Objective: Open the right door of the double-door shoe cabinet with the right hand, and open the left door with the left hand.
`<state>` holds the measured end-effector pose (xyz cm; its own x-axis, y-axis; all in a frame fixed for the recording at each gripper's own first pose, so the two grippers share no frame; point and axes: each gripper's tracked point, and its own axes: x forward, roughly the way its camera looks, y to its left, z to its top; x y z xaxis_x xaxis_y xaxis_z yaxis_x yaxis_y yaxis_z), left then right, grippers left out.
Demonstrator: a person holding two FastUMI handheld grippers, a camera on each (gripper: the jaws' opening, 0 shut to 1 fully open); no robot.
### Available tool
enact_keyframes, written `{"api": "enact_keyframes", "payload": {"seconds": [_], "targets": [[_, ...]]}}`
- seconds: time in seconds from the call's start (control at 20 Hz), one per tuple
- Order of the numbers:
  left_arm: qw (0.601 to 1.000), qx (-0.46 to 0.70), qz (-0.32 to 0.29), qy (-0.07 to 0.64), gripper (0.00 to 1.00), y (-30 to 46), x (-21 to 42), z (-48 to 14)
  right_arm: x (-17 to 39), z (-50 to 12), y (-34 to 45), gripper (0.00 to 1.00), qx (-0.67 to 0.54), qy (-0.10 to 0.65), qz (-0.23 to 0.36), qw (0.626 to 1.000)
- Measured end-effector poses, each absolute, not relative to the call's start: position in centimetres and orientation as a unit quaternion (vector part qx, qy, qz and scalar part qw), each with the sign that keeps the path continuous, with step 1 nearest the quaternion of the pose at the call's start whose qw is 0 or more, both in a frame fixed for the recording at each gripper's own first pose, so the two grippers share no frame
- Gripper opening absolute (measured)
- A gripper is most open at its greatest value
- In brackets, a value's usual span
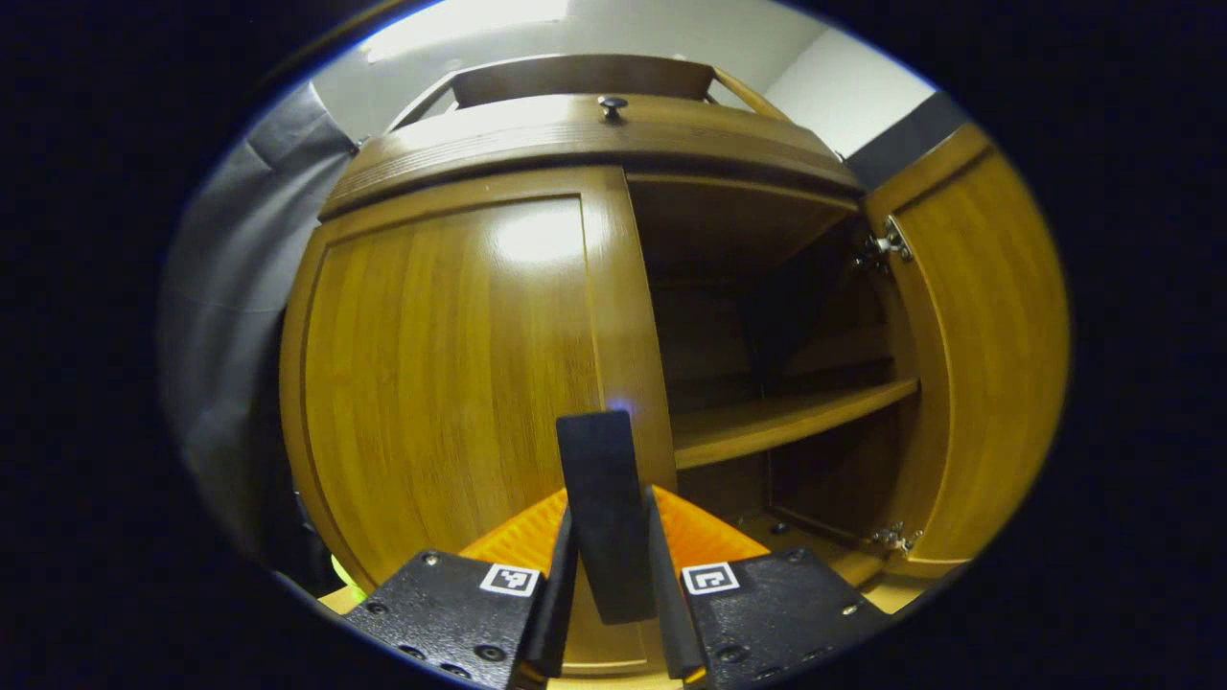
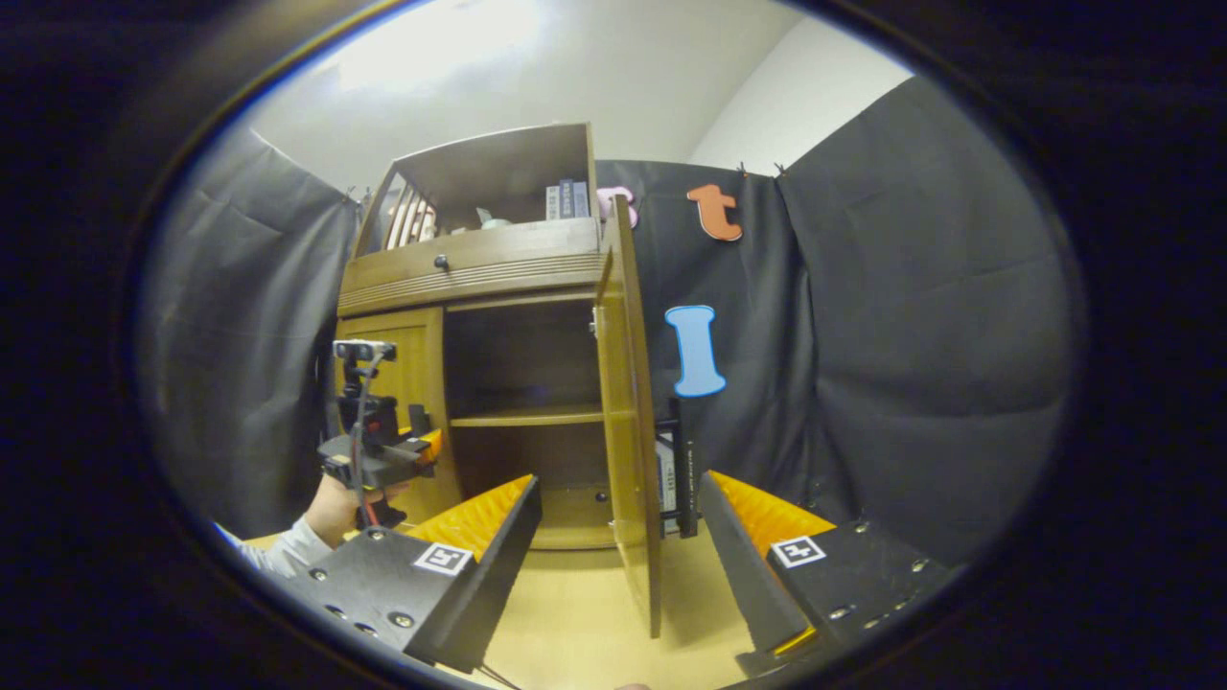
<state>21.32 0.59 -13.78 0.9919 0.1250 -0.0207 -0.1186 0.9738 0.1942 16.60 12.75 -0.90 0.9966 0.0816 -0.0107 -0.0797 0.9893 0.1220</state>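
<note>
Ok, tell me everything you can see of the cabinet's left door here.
The left door is glossy orange-brown wood with a plain recessed panel and a raised frame. It looks shut, flush under the cabinet top. A dark upright handle stands near its inner edge, and the left tongs are closed on it. The right gripper view shows it behind that gripper.

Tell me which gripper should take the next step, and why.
Left. The left gripper is closed on the handle of the shut left door; the right door is already open, and the right gripper is free.
</note>
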Motion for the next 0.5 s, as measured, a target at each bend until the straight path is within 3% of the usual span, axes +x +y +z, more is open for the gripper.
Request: {"api": "enact_keyframes", "payload": {"seconds": [0.05,0.1,0.3,0.5], "targets": [[0.995,0.081,0.055,0.019,0.36,0.6,21.2,-13.7,16.2,-1.0,12.8,1.00,0.057,0.010,0.035,0.998],[0.996,0.067,0.048,0.029,0.34,0.6,20.9,-13.8,15.8,-1.2,12.6,1.00,0.049,0.017,0.024,0.998],[0.997,0.035,0.035,0.057,0.32,0.2,20.0,-13.5,14.1,-0.4,12.0,0.98,0.034,0.018,-0.004,0.999],[0.997,0.026,0.020,0.076,0.32,0.3,17.8,-13.8,12.5,0.1,12.5,0.97,0.037,0.018,0.006,0.999]]}}
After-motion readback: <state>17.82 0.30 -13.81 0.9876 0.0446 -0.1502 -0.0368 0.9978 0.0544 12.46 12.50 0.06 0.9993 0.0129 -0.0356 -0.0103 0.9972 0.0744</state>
